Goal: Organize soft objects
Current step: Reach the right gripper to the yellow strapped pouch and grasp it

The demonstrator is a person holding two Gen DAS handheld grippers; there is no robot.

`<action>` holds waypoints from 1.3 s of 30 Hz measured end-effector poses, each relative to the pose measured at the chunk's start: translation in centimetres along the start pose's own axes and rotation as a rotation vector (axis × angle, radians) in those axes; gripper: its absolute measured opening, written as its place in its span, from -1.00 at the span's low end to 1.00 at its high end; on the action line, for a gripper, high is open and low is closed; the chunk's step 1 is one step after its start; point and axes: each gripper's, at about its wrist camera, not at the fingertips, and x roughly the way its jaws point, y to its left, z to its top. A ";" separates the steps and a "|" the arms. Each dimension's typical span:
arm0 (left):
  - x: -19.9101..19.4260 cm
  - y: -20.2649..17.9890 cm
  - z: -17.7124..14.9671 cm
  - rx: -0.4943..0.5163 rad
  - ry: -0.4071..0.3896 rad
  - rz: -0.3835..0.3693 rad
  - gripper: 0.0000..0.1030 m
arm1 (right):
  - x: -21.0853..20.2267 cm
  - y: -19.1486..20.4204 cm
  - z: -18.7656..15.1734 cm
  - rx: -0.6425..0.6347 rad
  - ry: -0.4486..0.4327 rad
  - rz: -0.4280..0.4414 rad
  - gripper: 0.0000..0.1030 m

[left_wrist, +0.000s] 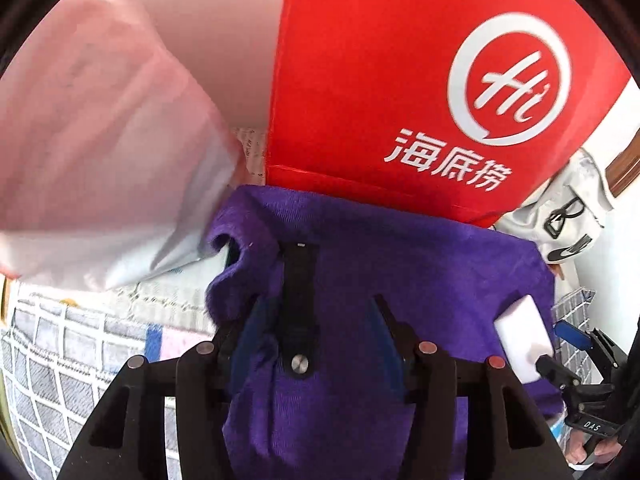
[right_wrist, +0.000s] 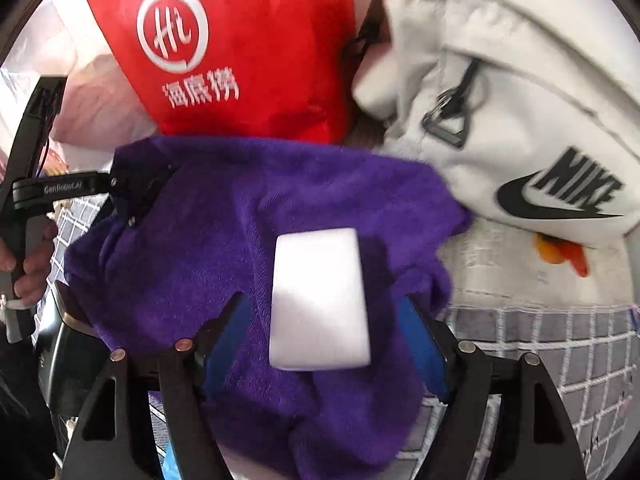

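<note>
A purple towel (left_wrist: pixel 400 280) lies bunched in front of a red bag (left_wrist: pixel 380 80). A black strap with a snap button (left_wrist: pixel 298 312) lies on the towel between my left gripper's fingers. My left gripper (left_wrist: pixel 316 320) is open around the towel's fold. A white sponge block (right_wrist: pixel 320 300) rests on the towel (right_wrist: pixel 200 260) between my right gripper's blue-padded fingers. My right gripper (right_wrist: pixel 324 320) is open, its jaws standing apart from the sponge. The sponge also shows in the left wrist view (left_wrist: pixel 524 340), with the right gripper (left_wrist: pixel 560 352) behind it.
A white Nike backpack (right_wrist: pixel 520 120) leans right of the red bag (right_wrist: pixel 240 60). A pale pink plastic bag (left_wrist: pixel 100 140) is at the left. A grey checked bedcover (right_wrist: pixel 560 352) lies underneath. An orange item (right_wrist: pixel 560 256) peeks from under the backpack.
</note>
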 end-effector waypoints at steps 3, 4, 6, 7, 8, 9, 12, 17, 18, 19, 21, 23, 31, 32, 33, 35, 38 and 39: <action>-1.9 0.2 -0.8 -0.012 -0.015 0.037 0.02 | -3.0 0.4 -0.8 0.014 -0.059 -0.038 0.47; -2.7 0.2 -1.3 -0.013 -0.023 0.041 0.02 | -3.8 0.6 -1.0 0.011 -0.071 -0.045 0.47; -4.6 0.2 -2.4 -0.010 -0.050 0.044 0.02 | -5.6 0.7 -1.6 0.011 -0.097 -0.072 0.47; -5.7 0.1 -3.2 -0.002 -0.062 0.061 0.02 | -6.7 0.6 -2.0 0.016 -0.106 -0.081 0.47; -6.6 0.3 -3.7 0.000 -0.071 0.081 0.02 | -7.7 0.6 -2.4 0.019 -0.112 -0.075 0.47; -7.6 0.4 -4.6 0.002 -0.084 0.105 0.00 | -8.6 0.9 -3.1 0.019 -0.116 -0.062 0.47; -10.4 0.5 -7.4 0.016 -0.131 0.119 0.00 | -10.9 2.8 -5.5 0.007 -0.128 -0.080 0.47; -14.7 1.7 -12.7 0.000 -0.163 0.086 0.00 | -13.6 6.1 -10.6 -0.008 -0.079 -0.048 0.47; -15.4 2.0 -13.2 0.000 -0.152 0.078 0.02 | -14.0 6.8 -11.7 -0.005 -0.074 -0.023 0.47; -15.7 2.2 -14.1 0.001 -0.139 0.076 0.02 | -14.4 7.3 -12.7 -0.006 -0.073 -0.009 0.47; -16.1 2.0 -16.1 0.005 -0.116 0.089 0.02 | -15.1 8.5 -14.6 -0.016 -0.068 0.021 0.47; -16.7 2.1 -17.9 0.014 -0.111 0.093 0.02 | -16.0 9.7 -16.9 -0.017 -0.061 0.061 0.47; -19.2 3.2 -24.9 0.012 -0.096 0.059 0.02 | -16.7 13.3 -24.6 0.002 -0.011 0.069 0.61; -19.6 3.4 -25.7 0.019 -0.103 0.055 0.02 | -16.5 13.6 -25.4 0.007 -0.006 0.072 0.64; -19.9 3.7 -26.3 0.019 -0.105 0.055 0.05 | -16.2 13.8 -26.1 0.016 -0.001 0.070 0.66; -19.9 4.2 -27.2 0.014 -0.098 0.054 0.12 | -15.7 14.1 -27.1 0.038 0.016 0.068 0.67; -19.3 5.1 -28.5 0.002 -0.070 0.042 0.12 | -14.4 14.4 -28.0 0.079 0.046 0.089 0.67; -19.1 5.3 -28.9 0.002 -0.064 0.041 0.12 | -13.9 14.5 -28.2 0.087 0.055 0.083 0.67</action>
